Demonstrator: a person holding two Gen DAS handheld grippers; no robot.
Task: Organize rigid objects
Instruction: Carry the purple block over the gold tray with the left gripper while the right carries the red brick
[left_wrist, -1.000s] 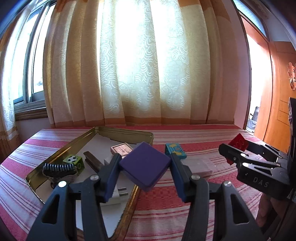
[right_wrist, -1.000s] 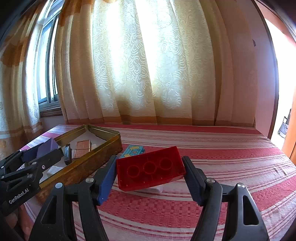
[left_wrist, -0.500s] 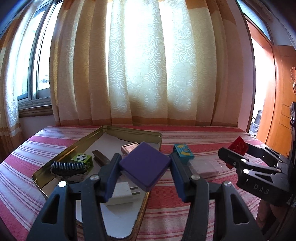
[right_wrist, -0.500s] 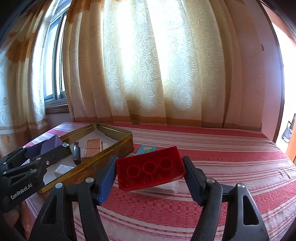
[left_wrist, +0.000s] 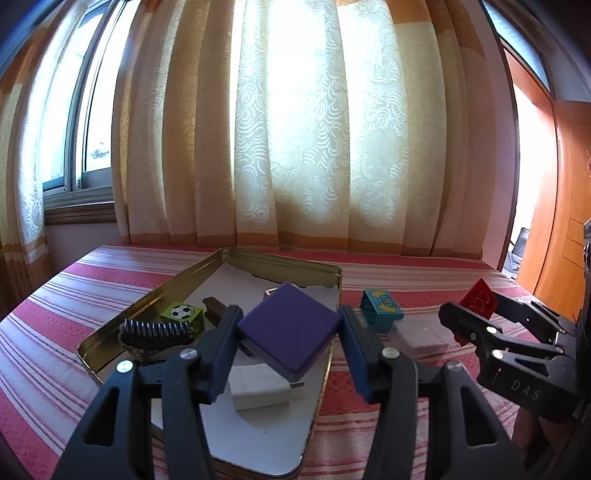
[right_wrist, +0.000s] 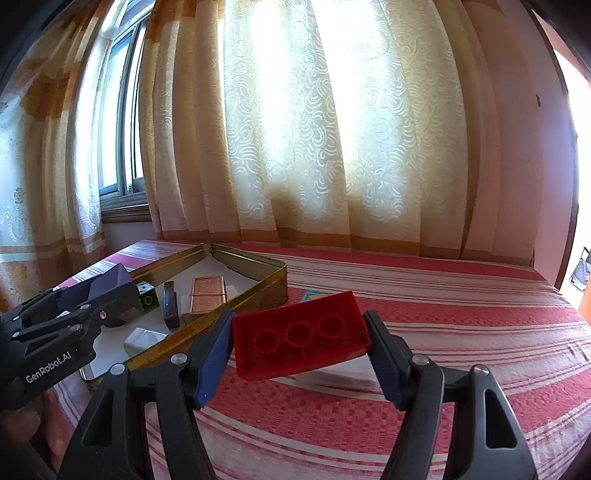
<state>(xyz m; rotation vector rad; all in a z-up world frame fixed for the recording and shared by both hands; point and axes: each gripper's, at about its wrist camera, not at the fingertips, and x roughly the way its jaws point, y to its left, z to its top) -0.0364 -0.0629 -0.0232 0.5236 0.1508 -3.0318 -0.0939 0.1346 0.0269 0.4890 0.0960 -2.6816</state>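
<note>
Left claw (left_wrist: 289, 334) still clamped on purple block (left_wrist: 290, 330), held above gold tin's (left_wrist: 325, 365) right rim, tin nearer than a second ago; right claw (right_wrist: 299, 341) still gripping red brick (right_wrist: 300, 338) over striped cloth (right_wrist: 461, 332)

purple block (left_wrist: 288, 328): covers most of the pink tile (left_wrist: 270, 293) behind it; only a corner shows.
brown bar (left_wrist: 216, 308): near end hidden behind left gripper (left_wrist: 290, 352) finger.
white charger (left_wrist: 260, 386): left end behind the same finger.
white slab (right_wrist: 341, 371): mostly under the red brick (right_wrist: 301, 334) in the right wrist view.
teal block (right_wrist: 314, 294): only a sliver above the brick; print unreadable.
gold tin (left_wrist: 325, 373): near corner cut by gripper frame.
</note>
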